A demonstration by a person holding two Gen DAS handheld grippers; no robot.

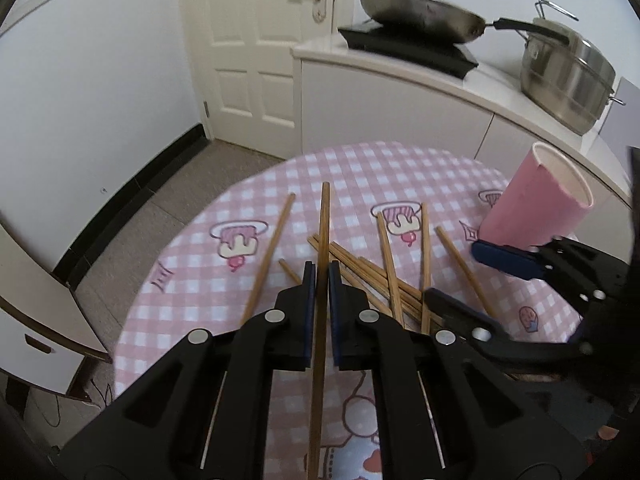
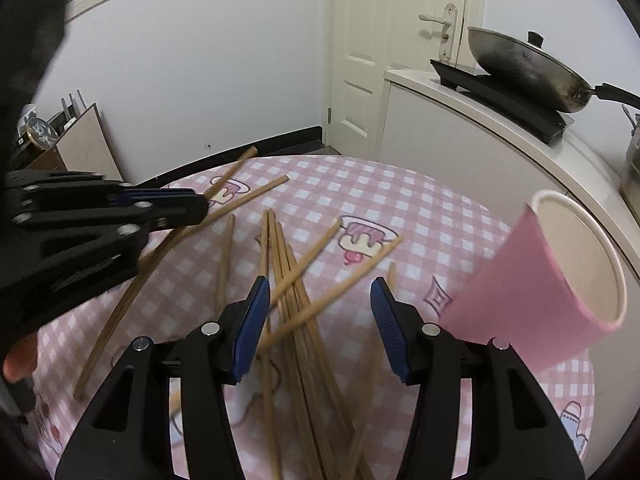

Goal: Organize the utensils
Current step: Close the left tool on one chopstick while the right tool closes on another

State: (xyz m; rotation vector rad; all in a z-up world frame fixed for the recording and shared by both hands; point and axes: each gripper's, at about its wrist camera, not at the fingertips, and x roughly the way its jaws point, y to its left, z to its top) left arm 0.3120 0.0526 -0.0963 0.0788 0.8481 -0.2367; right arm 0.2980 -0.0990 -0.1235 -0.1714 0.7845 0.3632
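Observation:
My left gripper (image 1: 320, 268) is shut on one wooden chopstick (image 1: 323, 232), which runs lengthwise between the pads and is lifted off the cloth. In the right wrist view the left gripper (image 2: 192, 204) shows at the left with that chopstick (image 2: 236, 168) sticking out beyond it. Several more chopsticks (image 1: 384, 276) lie scattered and crossed on the table. My right gripper (image 2: 320, 284) hovers open over this pile (image 2: 288, 280) with nothing pinched, and also shows (image 1: 454, 272) in the left wrist view. A pink paper cup (image 2: 532, 292) stands just right of it, mouth up (image 1: 532, 204).
The round table has a pink checked cloth (image 1: 360, 176) with cartoon prints. Behind it is a white counter (image 1: 400, 92) with a wok (image 1: 420, 12) on a black cooktop and a steel pot (image 1: 568, 76). A white door (image 1: 256, 40) is at the back and a low cabinet (image 1: 36, 320) at the left.

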